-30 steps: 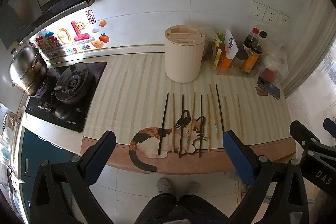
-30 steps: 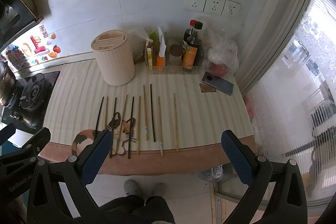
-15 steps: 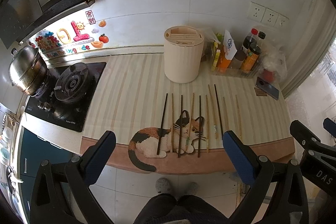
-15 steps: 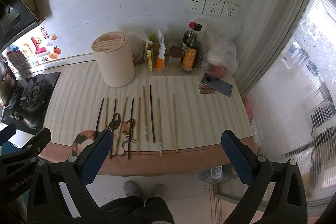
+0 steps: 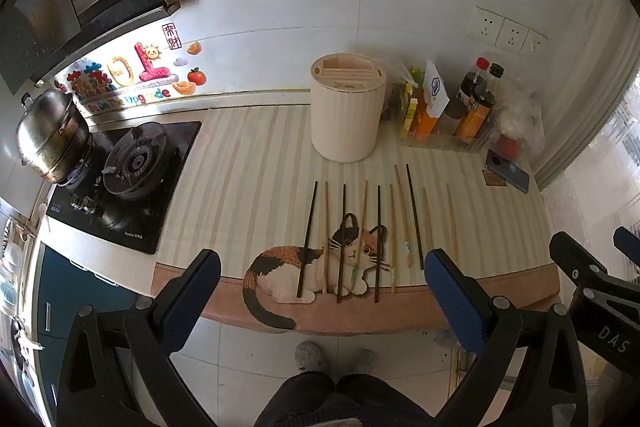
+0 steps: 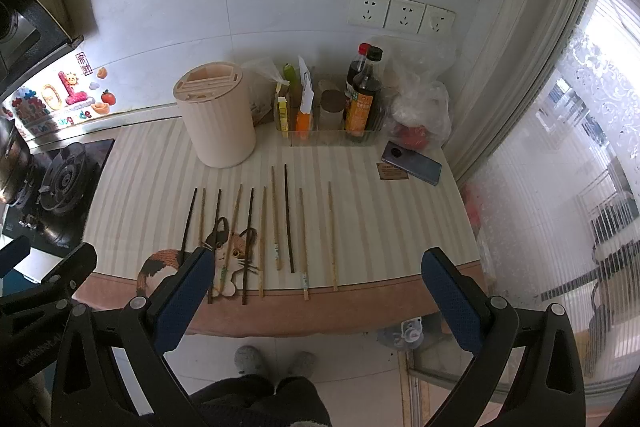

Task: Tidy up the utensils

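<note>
Several chopsticks (image 5: 379,227), some black and some light wood, lie side by side on the striped counter mat (image 5: 248,179); they also show in the right wrist view (image 6: 276,227). A cream cylindrical utensil holder (image 5: 347,107) with slots in its top stands behind them, also seen in the right wrist view (image 6: 216,115). My left gripper (image 5: 320,291) is open and empty, held above the counter's front edge. My right gripper (image 6: 316,287) is open and empty, to the right of it.
A gas hob (image 5: 128,167) with a steel pot (image 5: 48,135) is at the left. A clear tray of bottles and sauces (image 5: 448,115), a plastic bag (image 6: 416,107) and a phone (image 6: 412,169) sit at the back right. The wall is close behind.
Both grippers have drifted slightly; the counter scene sits a little higher in the views. Nothing on the counter has moved.
</note>
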The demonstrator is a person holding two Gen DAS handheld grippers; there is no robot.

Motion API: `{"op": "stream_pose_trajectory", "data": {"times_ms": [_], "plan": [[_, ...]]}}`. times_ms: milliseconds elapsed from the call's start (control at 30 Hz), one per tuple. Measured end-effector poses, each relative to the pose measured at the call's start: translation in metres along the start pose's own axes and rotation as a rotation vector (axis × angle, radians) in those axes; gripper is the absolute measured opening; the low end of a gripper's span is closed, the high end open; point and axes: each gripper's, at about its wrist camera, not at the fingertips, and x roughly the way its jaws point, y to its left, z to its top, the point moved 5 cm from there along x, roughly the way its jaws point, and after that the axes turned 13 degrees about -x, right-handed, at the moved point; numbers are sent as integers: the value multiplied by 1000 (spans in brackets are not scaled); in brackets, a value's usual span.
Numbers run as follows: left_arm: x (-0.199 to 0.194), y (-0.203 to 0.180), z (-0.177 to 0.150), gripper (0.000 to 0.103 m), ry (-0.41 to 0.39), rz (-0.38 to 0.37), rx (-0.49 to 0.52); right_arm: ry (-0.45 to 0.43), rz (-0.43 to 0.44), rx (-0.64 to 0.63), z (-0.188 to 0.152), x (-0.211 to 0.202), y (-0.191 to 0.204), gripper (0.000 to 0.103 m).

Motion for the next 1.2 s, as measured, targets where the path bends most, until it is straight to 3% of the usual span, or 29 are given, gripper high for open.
{"op": "stream_pose_trajectory", "data": {"times_ms": [400,533,667,800,900,1000,1067,1133,1200], "plan": [[0,2,2,103,-9,-2,-3,-4,1,1,1,-1,-2,103],[6,1,16,103,-102,19,-7,-19,5,14,6,1,-9,103],[24,7,27,103,-184,25,-23,-89,51,27,13,10,-20,103],[58,15,29,103,-209,99,-34,-86,86,44,16,45,-21,103],[100,27,29,103,-162,166,-46,-52,125,61,13,79,-20,100],[144,42,27,103,-73,210,-53,43,97,47,5,119,-17,85],[184,55,23,103,54,202,-75,100,118,40,0,148,-12,73],[223,65,17,102,172,154,-101,156,199,62,-4,179,-6,61],[251,70,13,94,239,142,-98,194,236,80,-7,205,-2,52]]}}
